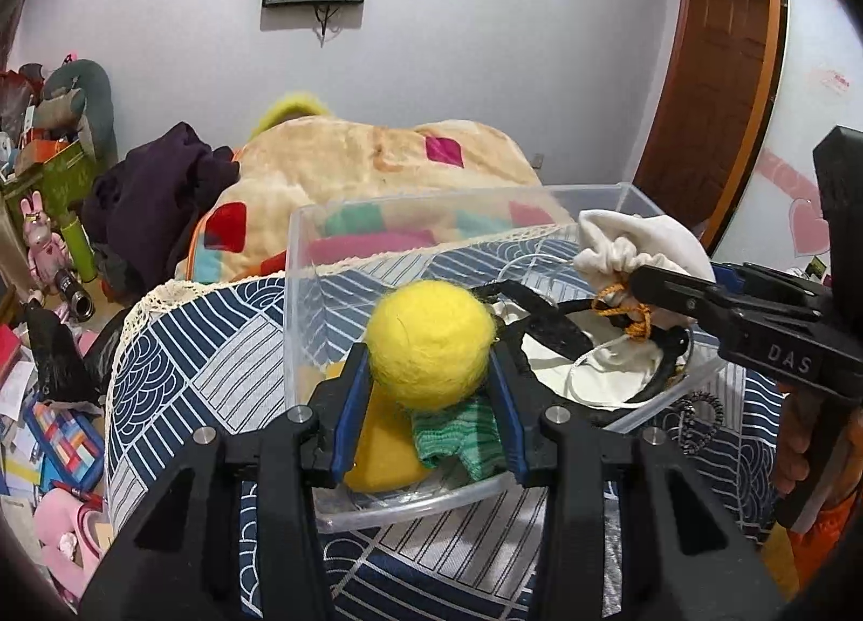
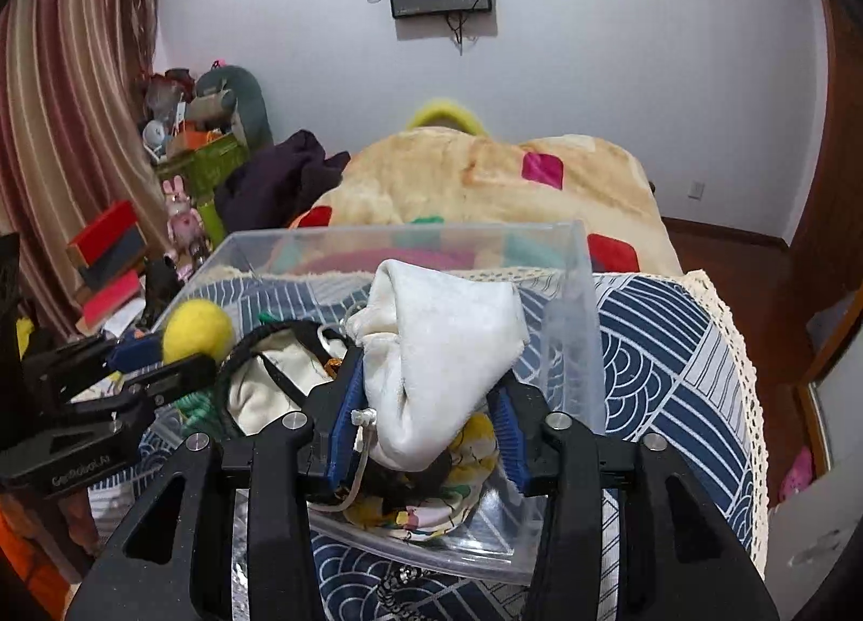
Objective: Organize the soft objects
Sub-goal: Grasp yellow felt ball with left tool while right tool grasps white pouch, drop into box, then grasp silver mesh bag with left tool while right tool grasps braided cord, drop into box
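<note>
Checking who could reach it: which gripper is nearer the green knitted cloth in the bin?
Left. The left gripper, shut on the yellow ball, hangs right above the green knitted cloth; the right gripper holds the white pouch off to its right.

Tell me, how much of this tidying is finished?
Several soft things already lie in the clear bin: a green knit cloth and a cream bag. In hand: the left tool holds a yellow felt ball, the right tool a white pouch. Both remain to drop in.
</note>
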